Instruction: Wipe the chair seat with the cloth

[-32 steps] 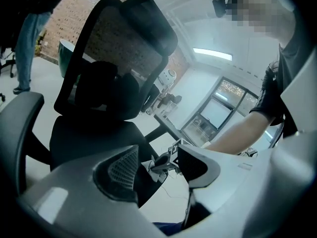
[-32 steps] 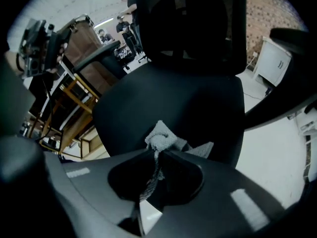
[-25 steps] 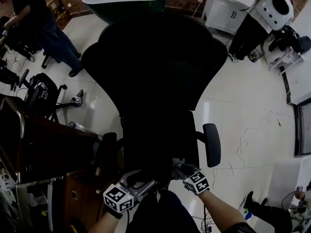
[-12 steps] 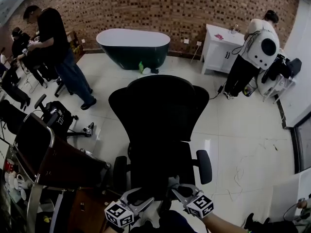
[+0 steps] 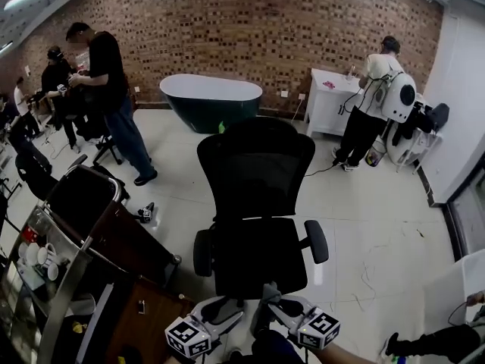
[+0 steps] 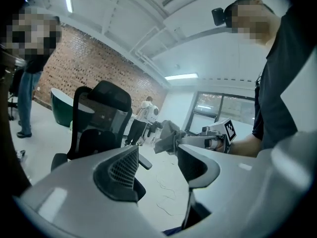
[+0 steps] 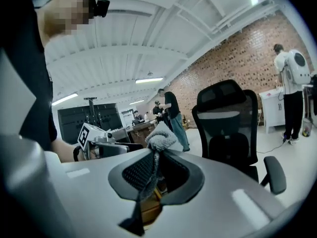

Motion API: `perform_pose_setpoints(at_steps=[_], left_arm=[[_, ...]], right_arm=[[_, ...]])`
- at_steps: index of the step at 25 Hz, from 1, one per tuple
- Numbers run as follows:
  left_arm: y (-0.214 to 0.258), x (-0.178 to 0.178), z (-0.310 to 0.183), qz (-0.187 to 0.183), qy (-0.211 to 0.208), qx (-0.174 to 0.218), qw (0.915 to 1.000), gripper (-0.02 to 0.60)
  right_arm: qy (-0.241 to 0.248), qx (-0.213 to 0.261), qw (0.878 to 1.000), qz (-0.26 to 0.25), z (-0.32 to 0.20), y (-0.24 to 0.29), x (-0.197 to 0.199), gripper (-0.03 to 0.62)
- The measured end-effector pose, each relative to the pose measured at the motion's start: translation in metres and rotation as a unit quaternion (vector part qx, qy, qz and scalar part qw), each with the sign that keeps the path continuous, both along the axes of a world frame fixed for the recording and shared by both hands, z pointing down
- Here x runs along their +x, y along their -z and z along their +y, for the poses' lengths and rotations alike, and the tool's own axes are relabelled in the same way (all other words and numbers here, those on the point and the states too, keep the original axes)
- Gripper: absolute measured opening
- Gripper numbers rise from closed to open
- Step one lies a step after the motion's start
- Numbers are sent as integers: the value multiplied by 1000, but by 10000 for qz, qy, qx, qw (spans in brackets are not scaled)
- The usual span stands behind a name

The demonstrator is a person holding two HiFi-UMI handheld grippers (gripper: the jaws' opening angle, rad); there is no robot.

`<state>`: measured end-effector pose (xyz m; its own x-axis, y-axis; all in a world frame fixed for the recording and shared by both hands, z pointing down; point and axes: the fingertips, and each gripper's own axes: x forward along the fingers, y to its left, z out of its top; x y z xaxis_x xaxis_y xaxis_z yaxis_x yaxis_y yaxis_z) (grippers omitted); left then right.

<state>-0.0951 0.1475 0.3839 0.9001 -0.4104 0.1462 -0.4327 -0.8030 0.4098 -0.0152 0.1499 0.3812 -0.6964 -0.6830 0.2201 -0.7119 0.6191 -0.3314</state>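
A black mesh office chair (image 5: 254, 203) stands on the pale tiled floor, its seat (image 5: 254, 262) facing me. Both grippers hover low, just in front of the seat's front edge and apart from it. My right gripper (image 5: 267, 296) is shut on a grey cloth (image 7: 159, 138), which bunches up above its jaws. The left gripper (image 5: 223, 308) is open with nothing between its jaws. In the left gripper view the cloth (image 6: 166, 135) hangs from the right gripper beyond my open jaws. The chair (image 7: 228, 120) is to the right in the right gripper view.
A dark wooden desk (image 5: 98, 233) with cups stands close on the left, beside another chair (image 5: 34, 169). People stand at the back left (image 5: 110, 89) and back right (image 5: 371, 101). A bathtub (image 5: 211, 101), a white cabinet (image 5: 330, 101) and floor cables (image 5: 371, 268) lie beyond.
The head view has lifted from looking steeply down onto the chair's back to looking across the room. The chair now shows whole and farther off. Both grippers stay low in front of the seat.
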Motion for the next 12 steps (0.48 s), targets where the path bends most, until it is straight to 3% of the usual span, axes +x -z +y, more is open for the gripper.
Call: perform_pose_setpoints(at_steps=[6, 12], left_arm=[[17, -32, 97, 71, -144, -38, 9999, 268], [32, -37, 151, 93, -304, 92, 9995, 268]], right_arm=[[-116, 56, 9999, -9, 101, 23, -30, 43], [-33, 135, 9998, 151, 165, 38, -39, 43]])
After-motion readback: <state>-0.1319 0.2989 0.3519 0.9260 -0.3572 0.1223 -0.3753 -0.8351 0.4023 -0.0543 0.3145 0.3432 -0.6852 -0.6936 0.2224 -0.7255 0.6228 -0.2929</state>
